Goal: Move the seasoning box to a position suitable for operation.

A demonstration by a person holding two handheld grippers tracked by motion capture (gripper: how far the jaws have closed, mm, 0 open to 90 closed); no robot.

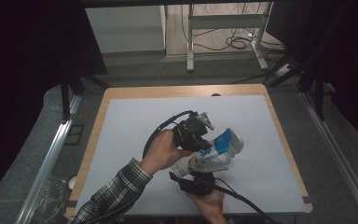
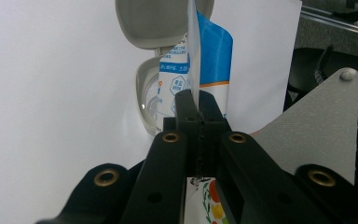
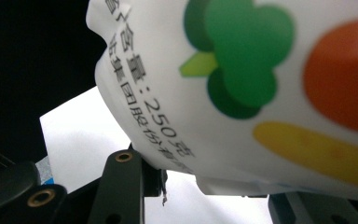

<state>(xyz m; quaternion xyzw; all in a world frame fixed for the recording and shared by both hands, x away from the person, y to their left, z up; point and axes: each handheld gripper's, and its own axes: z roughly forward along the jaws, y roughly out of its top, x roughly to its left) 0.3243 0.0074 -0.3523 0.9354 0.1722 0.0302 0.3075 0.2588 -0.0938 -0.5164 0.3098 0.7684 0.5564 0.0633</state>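
From the high view, my left hand [image 1: 163,151] comes in from the near left in a plaid sleeve [image 1: 116,193] and carries the left gripper [image 1: 200,133] over the middle of the white mat [image 1: 135,121] that covers the wooden table [image 1: 98,126]. In the left gripper view its two black jaws are clenched flat on the thin sealed edge of the pouch [image 2: 196,60], a white bag with a blue panel and small printed text, so I am grasping the pouch by that seam. Just beyond the jaws a grey round case [image 2: 161,56] lies on the mat with its hinged lid standing open, right behind the pouch. To the right and nearer me, the pouch [image 1: 212,151] hangs between the two tools, blue end toward the far right. My right hand [image 1: 209,198] sits at the near edge with the right gripper [image 1: 200,175] under the bag's lower end. In the right gripper view the printed belly of the pouch, with green, orange and yellow fruit shapes, bulges between the jaws, which are grasping it.
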